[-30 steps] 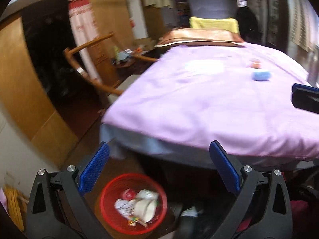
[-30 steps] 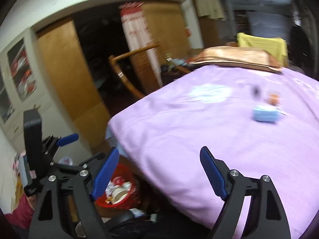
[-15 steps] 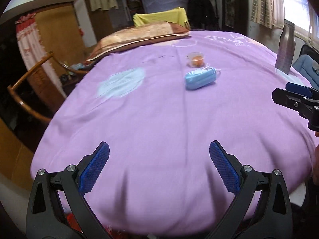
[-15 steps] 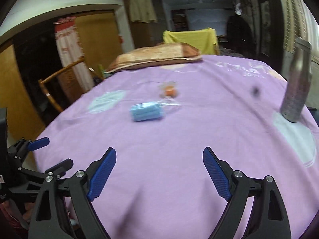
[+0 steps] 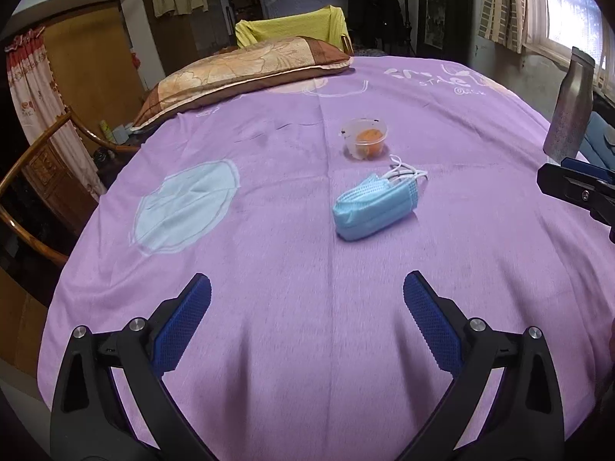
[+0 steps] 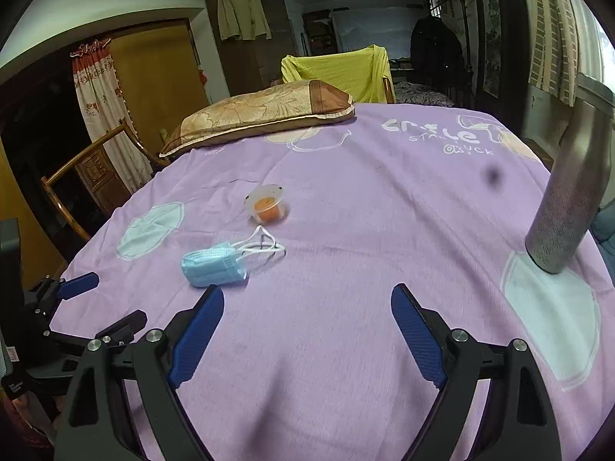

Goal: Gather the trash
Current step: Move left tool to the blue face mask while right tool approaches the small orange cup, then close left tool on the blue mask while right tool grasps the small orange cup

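Both views swing up from the floor bin onto the purple bedspread [image 5: 292,253], left gripper [image 5: 306,295] and right gripper [image 6: 307,305] empty with jaws wide apart, the right's having just opened wider, so the blue face mask [image 5: 374,205] and small plastic cup [image 5: 365,142] look like the next pickups.

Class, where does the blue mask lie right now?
The mask lies on the purple sheet, just in front of the small cup.

Left tool [image 5: 306,299] and right tool [image 6: 307,309], both agape, empty.

1. Purple bed cover [image 6: 346,253], upper right of the right wrist frame: white printed lettering. Top line stylised, not readable.
2. Below it "STA…", partly legible.
3. Lowest line ends in "UCK".
4. Left wrist view: same print, too small.
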The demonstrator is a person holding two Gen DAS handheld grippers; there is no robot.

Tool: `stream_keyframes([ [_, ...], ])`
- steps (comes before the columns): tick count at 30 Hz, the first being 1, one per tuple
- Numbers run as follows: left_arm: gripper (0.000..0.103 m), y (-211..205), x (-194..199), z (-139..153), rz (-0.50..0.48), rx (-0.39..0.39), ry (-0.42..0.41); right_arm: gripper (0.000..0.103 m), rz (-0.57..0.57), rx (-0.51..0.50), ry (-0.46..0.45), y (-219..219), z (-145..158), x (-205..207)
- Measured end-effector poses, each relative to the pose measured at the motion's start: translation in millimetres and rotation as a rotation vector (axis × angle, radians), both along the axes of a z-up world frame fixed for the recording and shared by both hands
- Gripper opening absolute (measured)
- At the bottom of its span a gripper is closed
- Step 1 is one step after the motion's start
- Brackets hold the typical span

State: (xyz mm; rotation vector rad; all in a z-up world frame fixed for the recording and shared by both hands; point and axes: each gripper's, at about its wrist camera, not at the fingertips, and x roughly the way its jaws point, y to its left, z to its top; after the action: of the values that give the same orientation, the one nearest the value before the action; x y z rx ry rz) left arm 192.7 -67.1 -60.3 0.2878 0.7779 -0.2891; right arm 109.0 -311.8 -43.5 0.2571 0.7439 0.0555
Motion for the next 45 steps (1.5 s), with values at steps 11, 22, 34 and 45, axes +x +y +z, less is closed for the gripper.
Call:
stream_keyframes([
  [11,0.097,-31.4,39.8,-9.5,-0.042,-0.008,0.055,0.091,-0.051,-0.003,0.019,-17.7,-15.4,25.8],
  [22,0.097,-68.6,81.2,-21.8,-0.101,-0.076,0.116,0.094,-0.092,0.021,0.05,-35.2,-22.6,26.9],
  [34,0.043,-31.8,93.7,-19.0,-0.022,-0.162,0.121,0.094,-0.11,0.023,0.075,-38.3,-30.7,31.0],
  [45,0.043,6.7,81.1,-15.3,-0.012,-0.197,0.124,0.094,0.042,-0.001,0.136,7.7,-23.5,95.8],
])
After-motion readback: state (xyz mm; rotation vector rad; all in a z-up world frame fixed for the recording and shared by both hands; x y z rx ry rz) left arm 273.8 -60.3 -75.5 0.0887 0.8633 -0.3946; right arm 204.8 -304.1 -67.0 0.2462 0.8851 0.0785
